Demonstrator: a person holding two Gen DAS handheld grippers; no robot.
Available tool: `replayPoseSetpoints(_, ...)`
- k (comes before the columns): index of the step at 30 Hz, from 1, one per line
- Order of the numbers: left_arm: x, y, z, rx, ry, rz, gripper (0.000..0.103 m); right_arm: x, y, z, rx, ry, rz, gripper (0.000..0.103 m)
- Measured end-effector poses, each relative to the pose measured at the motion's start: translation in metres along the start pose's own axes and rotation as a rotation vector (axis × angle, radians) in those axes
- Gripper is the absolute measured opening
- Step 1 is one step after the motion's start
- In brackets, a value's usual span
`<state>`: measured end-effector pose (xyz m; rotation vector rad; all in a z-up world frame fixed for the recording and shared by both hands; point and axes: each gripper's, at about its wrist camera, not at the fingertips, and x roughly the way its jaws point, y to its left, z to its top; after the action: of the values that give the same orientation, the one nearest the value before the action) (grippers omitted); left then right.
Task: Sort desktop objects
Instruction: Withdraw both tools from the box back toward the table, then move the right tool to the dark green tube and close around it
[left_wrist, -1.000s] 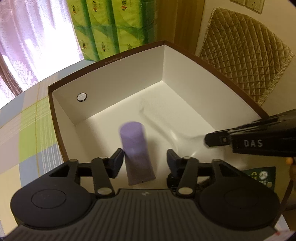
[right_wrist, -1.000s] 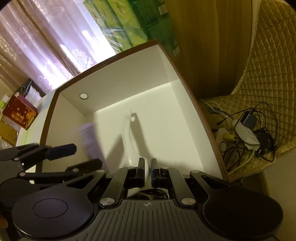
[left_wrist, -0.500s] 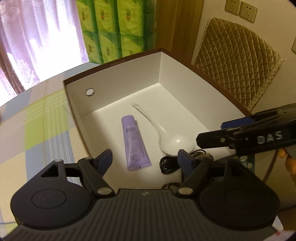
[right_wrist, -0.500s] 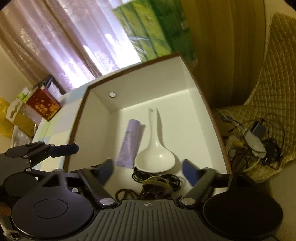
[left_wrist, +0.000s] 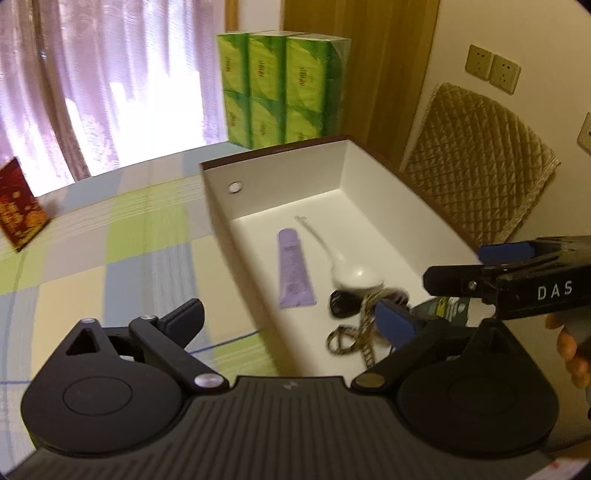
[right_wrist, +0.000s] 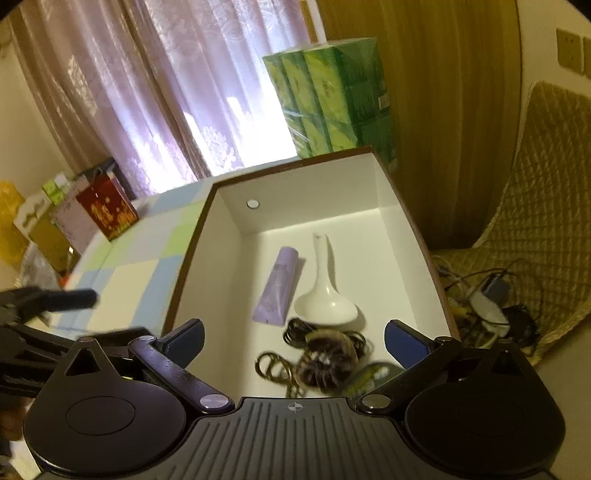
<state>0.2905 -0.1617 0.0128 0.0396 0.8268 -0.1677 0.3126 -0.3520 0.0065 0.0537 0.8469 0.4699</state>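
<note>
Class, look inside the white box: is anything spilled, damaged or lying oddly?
Nothing stands out. The purple tube and white spoon lie flat side by side in the box; cords sit heaped at the near end.

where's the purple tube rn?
The purple tube lies flat on the floor of the white box, just left of the white spoon in both wrist views, with the black cable bundle nearer the cameras.
</note>
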Motion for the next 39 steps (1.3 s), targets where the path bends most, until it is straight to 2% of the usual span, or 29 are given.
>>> replayPoseSetpoints(7, -0.034, 0.015, -0.033, -0.041, 0.007, 0.031, 0.102, -0.017, 0.026, -0.026, -0.069, -0.032, -0.067, 0.101)
replayPoseSetpoints(16, -0.075, 0.035, -0.069, -0.068, -0.012, 0.066, 0.102, -0.034, 0.053, -0.047, -0.072, -0.046, -0.087, 0.101)
replayPoseSetpoints(23, -0.1, 0.05, -0.097, -0.103, -0.02, 0.096, 0.102, -0.042, 0.075, -0.06, -0.085, -0.053, -0.07, 0.101)
replayPoseSetpoints(35, -0.114, 0.087, -0.13, -0.158, 0.036, 0.139, 0.102, -0.031, 0.12, -0.079, -0.139, -0.018, -0.024, 0.101)
replayPoseSetpoints(39, -0.121, 0.099, -0.142, -0.158, 0.044, 0.175, 0.102, -0.023, 0.139, -0.089, -0.166, 0.014, 0.004, 0.101)
